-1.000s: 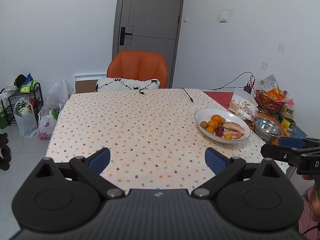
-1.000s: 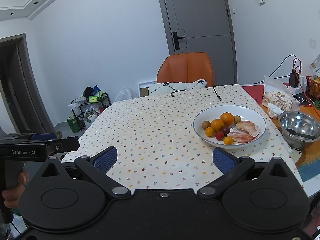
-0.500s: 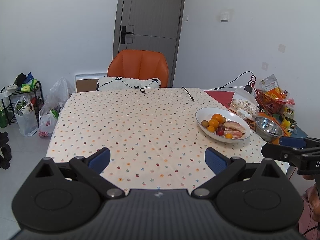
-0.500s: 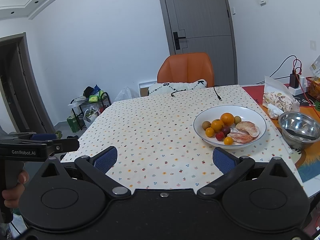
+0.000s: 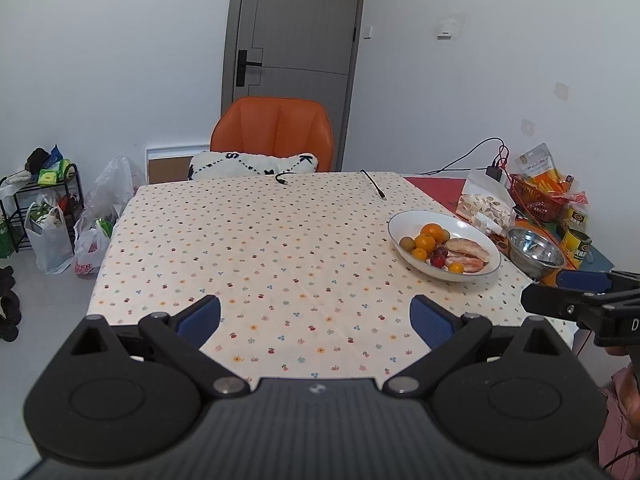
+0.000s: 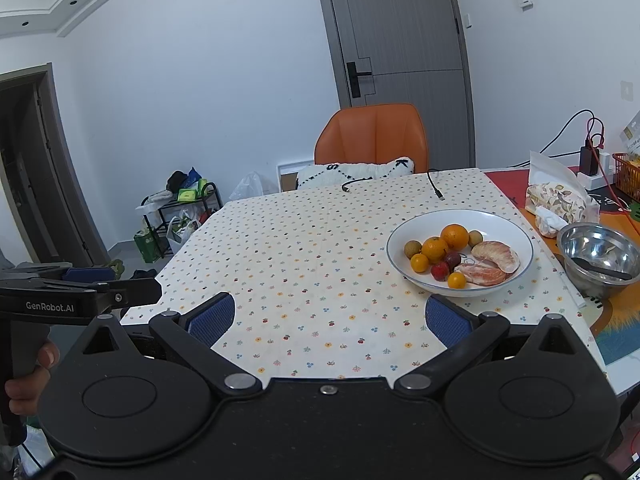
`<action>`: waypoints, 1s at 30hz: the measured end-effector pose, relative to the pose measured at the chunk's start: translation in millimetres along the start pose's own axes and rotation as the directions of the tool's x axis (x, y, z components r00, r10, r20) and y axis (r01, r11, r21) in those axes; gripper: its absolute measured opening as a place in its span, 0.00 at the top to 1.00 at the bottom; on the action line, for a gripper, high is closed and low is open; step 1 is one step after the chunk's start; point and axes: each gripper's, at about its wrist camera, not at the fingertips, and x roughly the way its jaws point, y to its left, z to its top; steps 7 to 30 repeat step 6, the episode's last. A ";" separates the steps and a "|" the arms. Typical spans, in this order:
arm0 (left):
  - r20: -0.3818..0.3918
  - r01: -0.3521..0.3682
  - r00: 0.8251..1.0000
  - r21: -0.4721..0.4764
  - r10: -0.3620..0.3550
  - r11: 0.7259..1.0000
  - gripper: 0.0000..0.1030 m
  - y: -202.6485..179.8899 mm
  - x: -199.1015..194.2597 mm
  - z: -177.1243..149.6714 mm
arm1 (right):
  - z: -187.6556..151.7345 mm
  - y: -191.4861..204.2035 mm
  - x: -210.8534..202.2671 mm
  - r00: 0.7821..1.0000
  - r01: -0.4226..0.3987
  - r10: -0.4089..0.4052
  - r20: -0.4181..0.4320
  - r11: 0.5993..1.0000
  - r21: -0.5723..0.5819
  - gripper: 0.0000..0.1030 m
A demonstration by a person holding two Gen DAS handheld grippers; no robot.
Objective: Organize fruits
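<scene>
A white plate on the right of the dotted tablecloth holds oranges, small yellow and brown fruits, a red fruit and peeled pomelo segments. An empty steel bowl with a dark utensil stands right of the plate. My left gripper is open and empty above the table's near edge. My right gripper is open and empty, near the table's front, left of and short of the plate.
An orange chair with a white cushion stands at the far side. Cable ends lie on the far tablecloth. A tissue pack, red basket and cans crowd the right. Bags and a rack stand on the floor left.
The left gripper has drawn back slightly, so the plate looks a little smaller and farther. The right gripper has barely moved. Both stay open.
</scene>
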 end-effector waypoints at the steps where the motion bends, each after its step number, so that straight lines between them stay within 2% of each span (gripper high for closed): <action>1: -0.002 0.002 1.000 -0.001 -0.002 1.000 0.03 0.0 1.3 0.3 | -0.4 -0.2 0.4 1.000 0.001 -0.001 -0.001 1.000 0.002 0.00; 30: -0.016 0.012 1.000 0.002 -0.012 1.000 0.03 -0.7 9.8 4.0 | -1.1 -3.9 3.8 1.000 0.007 -0.007 -0.008 1.000 0.011 0.00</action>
